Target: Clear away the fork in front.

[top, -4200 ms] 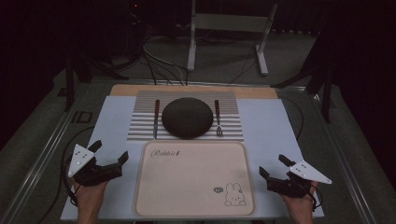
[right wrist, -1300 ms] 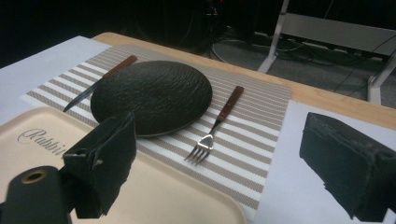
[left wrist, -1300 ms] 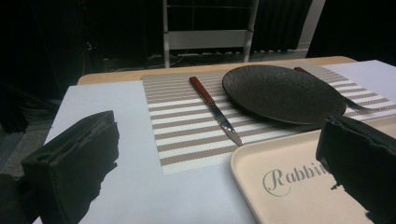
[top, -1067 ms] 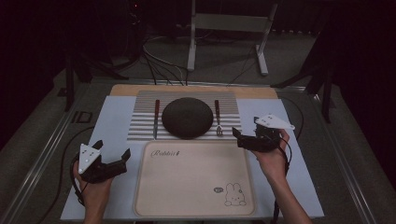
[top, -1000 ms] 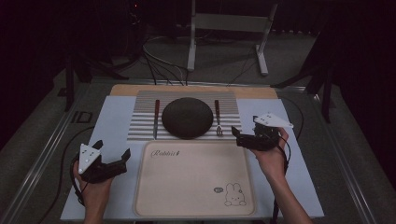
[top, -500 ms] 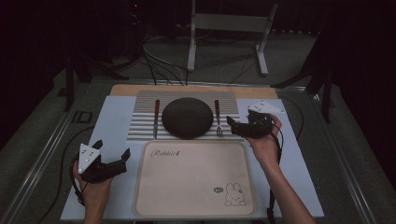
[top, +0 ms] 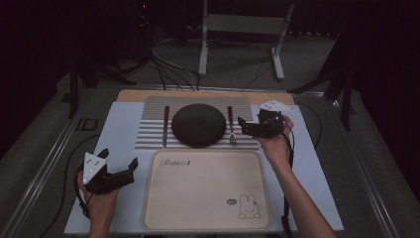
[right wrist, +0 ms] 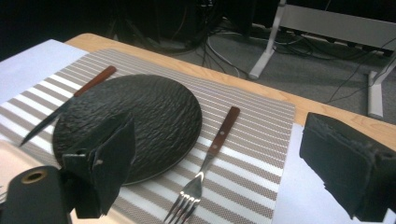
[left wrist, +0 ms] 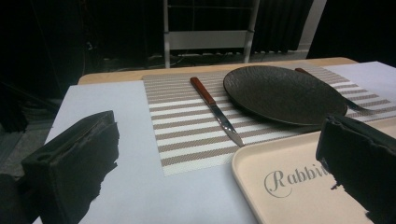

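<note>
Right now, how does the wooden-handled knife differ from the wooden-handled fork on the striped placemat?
The wooden-handled knife lies left of the dark round plate; the wooden-handled fork lies right of it. The knife ends in a plain pointed blade, the fork in tines. The right gripper, jaws open, hovers beside the fork; the knife has no gripper near it. Both lie flat on the striped placemat, reddish-brown handles away from the person.

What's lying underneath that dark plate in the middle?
The dark plate rests on a striped placemat, with a knife and fork beside it. Whatever lies directly beneath the plate is covered.
</note>
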Motion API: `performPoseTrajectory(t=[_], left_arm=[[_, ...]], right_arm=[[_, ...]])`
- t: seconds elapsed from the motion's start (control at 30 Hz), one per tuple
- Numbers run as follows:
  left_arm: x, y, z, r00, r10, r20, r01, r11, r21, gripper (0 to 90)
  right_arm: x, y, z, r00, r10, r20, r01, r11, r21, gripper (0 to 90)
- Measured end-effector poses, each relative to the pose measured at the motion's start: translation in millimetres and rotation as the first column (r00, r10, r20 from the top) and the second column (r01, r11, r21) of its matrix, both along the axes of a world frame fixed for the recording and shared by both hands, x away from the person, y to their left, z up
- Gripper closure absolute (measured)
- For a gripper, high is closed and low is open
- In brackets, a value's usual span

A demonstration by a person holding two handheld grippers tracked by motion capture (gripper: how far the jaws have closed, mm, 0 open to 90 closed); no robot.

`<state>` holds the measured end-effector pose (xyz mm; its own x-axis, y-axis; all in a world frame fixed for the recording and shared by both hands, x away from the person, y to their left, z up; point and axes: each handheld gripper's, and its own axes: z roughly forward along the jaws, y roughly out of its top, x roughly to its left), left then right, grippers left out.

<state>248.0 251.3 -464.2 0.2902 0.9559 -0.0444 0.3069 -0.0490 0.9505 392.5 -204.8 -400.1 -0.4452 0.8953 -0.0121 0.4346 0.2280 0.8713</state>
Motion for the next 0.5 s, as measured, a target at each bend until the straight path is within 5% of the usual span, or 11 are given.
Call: performPoseTrajectory(t=[0.5], left_arm=[[-0.1, 1.4, 0.3, 1.0, 0.005, 0.004, -0.005, 1.0, -0.004, 0.0]], right_arm=[[37.9, 12.3, -15.2, 0.9981, -0.028, -0.056, 0.025, 0.998, -0.055, 11.1]])
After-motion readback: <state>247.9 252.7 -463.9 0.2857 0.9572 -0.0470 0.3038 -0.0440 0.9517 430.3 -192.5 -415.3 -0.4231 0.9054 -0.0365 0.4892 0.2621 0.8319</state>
